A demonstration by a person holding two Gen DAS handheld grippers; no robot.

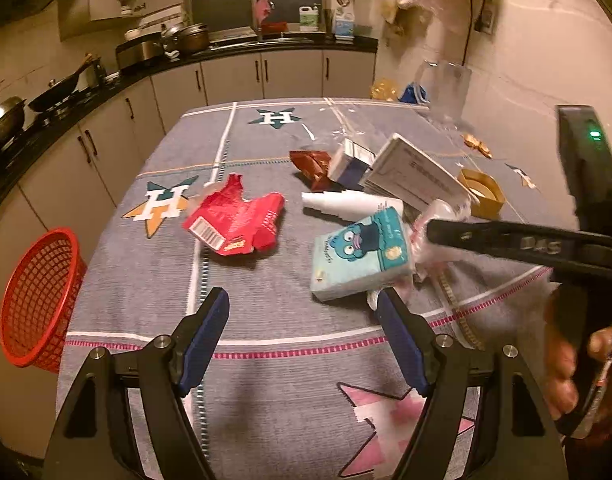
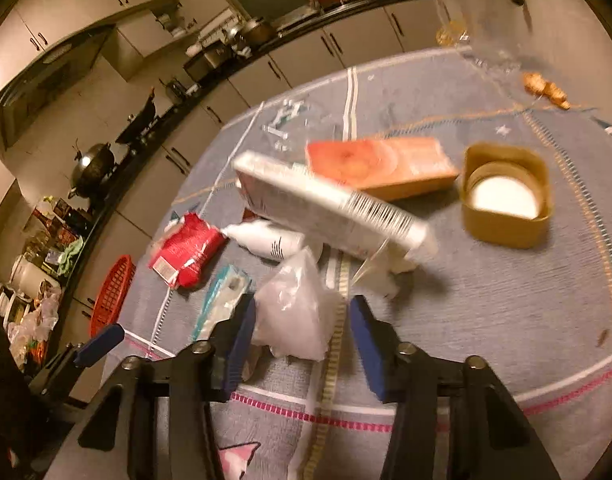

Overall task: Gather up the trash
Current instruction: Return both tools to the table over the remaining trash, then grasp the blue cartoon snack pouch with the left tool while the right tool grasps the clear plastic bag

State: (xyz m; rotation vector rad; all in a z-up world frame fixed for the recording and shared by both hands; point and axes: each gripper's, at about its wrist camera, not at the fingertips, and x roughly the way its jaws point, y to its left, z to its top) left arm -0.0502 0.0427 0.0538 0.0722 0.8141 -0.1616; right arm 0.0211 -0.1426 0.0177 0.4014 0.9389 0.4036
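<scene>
Right hand-held gripper [image 2: 299, 334] jaws straddle crumpled clear plastic bag [image 2: 295, 308] near worktop [image 2: 506, 320] edge, not yet pinching; should clamp fully, then carry to red basket [image 2: 113, 295] far left.

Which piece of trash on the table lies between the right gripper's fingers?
The crumpled clear plastic bag: it alone sits between the right gripper fingers; the red wrapper and white bottle lie farther off.

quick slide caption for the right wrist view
Right gripper straddles a crumpled clear plastic bag amid trash on the grey tablecloth.
</scene>
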